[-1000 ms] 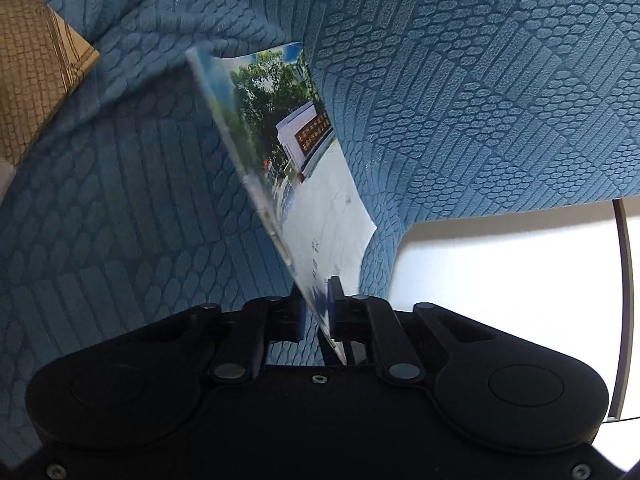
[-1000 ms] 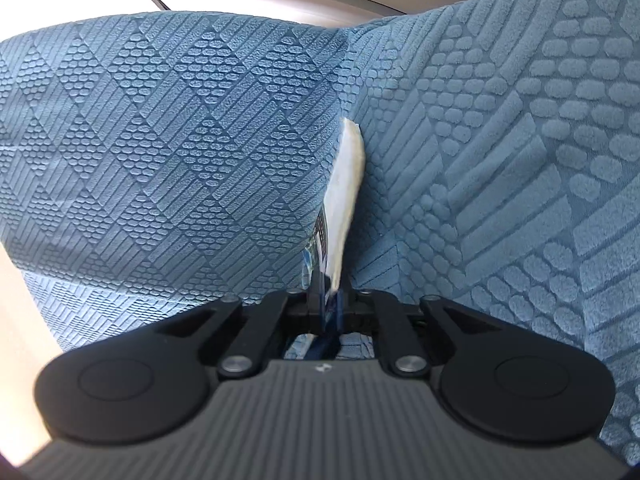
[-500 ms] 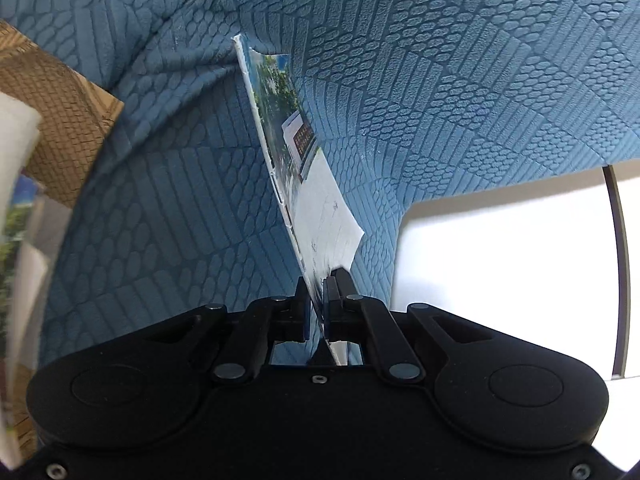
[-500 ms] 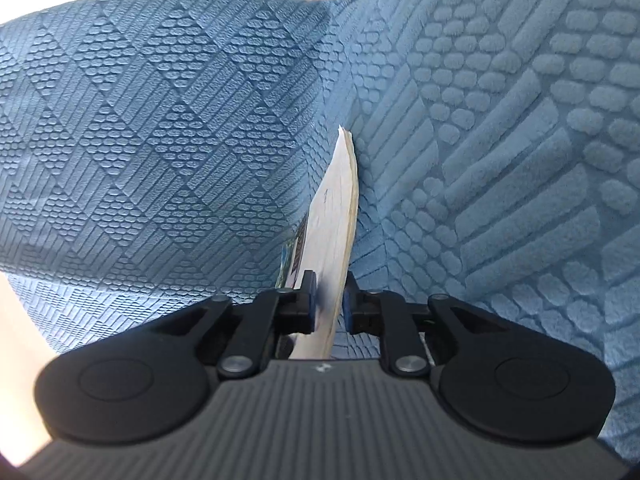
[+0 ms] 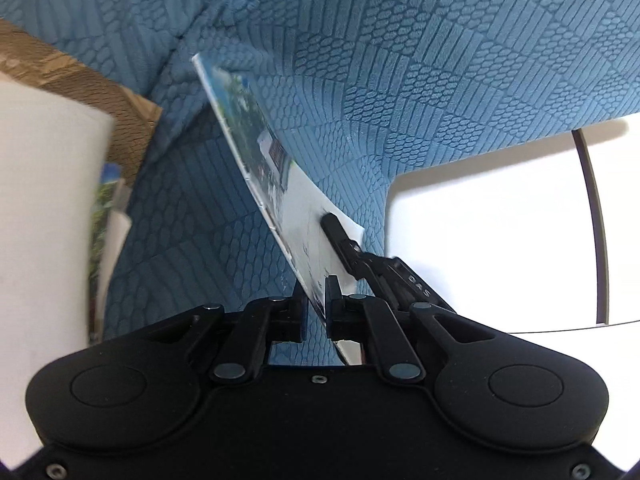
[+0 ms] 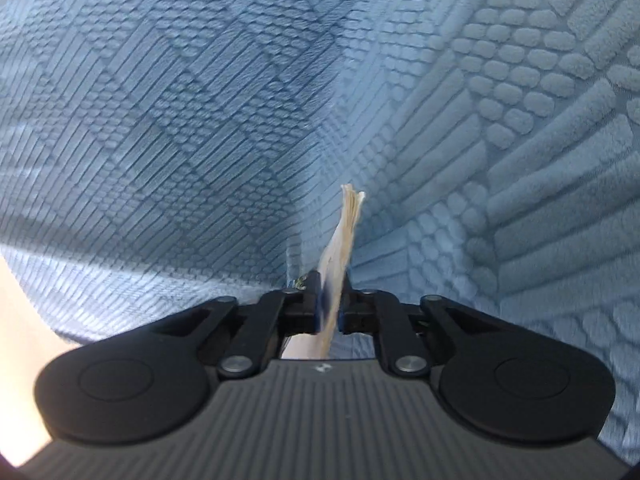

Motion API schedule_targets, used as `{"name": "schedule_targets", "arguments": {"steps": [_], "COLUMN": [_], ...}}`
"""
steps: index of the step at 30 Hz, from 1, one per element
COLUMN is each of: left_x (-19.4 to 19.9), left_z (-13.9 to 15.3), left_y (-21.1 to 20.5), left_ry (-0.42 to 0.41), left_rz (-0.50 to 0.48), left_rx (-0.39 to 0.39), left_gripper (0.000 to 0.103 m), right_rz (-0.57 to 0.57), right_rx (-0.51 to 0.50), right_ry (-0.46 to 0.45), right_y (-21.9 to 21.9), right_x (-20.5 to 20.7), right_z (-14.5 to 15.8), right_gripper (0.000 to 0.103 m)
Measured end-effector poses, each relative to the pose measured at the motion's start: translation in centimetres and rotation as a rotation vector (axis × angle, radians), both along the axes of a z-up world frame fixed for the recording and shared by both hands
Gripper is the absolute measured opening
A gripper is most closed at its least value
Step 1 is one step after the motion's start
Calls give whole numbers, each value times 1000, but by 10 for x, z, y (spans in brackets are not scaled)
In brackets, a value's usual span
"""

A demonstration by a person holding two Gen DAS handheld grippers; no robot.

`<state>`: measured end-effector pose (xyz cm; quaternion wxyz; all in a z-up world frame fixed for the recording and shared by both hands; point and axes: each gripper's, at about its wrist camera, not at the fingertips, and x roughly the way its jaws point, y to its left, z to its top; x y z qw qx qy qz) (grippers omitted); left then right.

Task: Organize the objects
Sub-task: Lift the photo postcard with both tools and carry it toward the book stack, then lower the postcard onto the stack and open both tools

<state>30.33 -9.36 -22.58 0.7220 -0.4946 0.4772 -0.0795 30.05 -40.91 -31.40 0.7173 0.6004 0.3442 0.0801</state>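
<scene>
A thin photo-printed booklet (image 5: 276, 172) was clamped edge-on by both the left gripper (image 5: 314, 316) and right gripper (image 6: 329, 312), its long axis running forward above the blue textured sofa cover (image 5: 440, 80).

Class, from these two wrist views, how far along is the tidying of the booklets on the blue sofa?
Done: a few booklets stand at the left by a brown cushion.
In hand: the left gripper and right gripper both pinch one photo-covered booklet; the right's jaws have just closed on it.
Left: it hangs above the blue sofa, not yet placed.
</scene>
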Motion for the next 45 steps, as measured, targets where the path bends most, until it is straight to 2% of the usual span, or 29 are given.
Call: {"name": "schedule_targets", "arguments": {"steps": [4,14,21,24,30,34,41,45], "left_x": [-12,-47,-77,-90,-101,-110,-125,-133], "left_z": [9,48,83,106,133,147,169,184], "left_y": [8,18,21,26,39,52,80,96], "left_ry": [-2,-4,-29,-67,-94,-108,-152,-184], "left_rz": [9,-44,-81,-107,-132,-131,-117,-114], "left_rx": [-24,-17,42,76,106,95,96,130], "left_gripper": [7,8,9,9,10,10,10,11], "right_rz": [16,97,126,132,155,175,197,212], "right_rx": [-6,-172,-281,-324,-408,-470,-496,-512], "right_ry": [-29,-80,-93,-92,-113,-135,-156,-184], "right_y": [-1,4,20,29,49,66,92,109], "right_x": [-14,-55,-87,-100,-118,-127,-132,-128], "right_z": [20,93,143,158,189,208,234,248], "right_gripper": [7,5,6,6,6,6,6,6]}}
